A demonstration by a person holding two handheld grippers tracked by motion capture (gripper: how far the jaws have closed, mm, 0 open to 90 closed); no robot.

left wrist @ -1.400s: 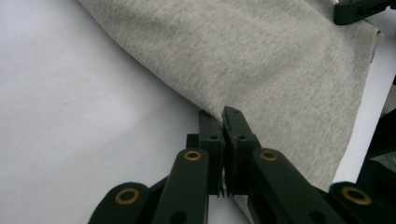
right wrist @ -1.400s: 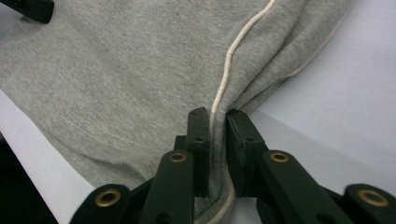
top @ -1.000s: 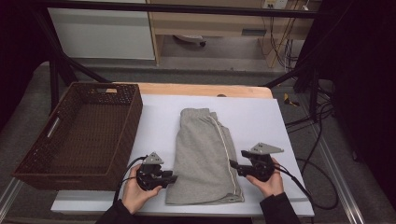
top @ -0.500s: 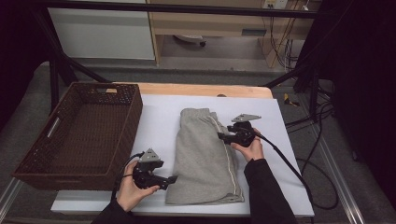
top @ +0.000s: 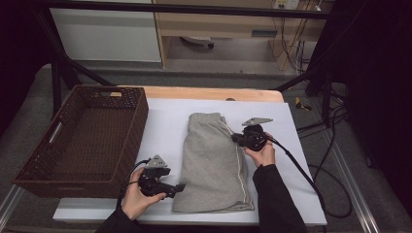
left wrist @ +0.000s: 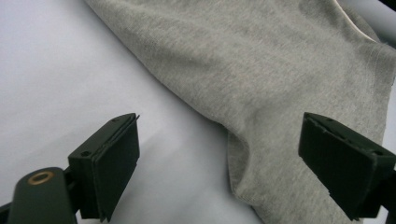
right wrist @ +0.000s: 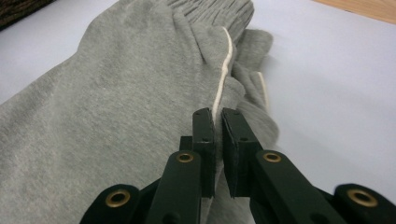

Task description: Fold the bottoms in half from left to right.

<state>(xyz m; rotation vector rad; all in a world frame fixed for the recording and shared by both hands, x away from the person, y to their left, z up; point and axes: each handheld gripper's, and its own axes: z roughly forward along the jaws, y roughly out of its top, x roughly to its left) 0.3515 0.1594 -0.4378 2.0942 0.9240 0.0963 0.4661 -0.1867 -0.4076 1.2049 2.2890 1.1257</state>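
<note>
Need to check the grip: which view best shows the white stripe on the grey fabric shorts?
The right gripper view: the white stripe runs straight into the closed right gripper. The high view shows its whole length, small. The left gripper view catches a sliver at the edge.

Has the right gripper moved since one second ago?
Yes. The right gripper went away from the table's near edge, up along the grey shorts toward their waistband, and is now shut on their side seam.
</note>
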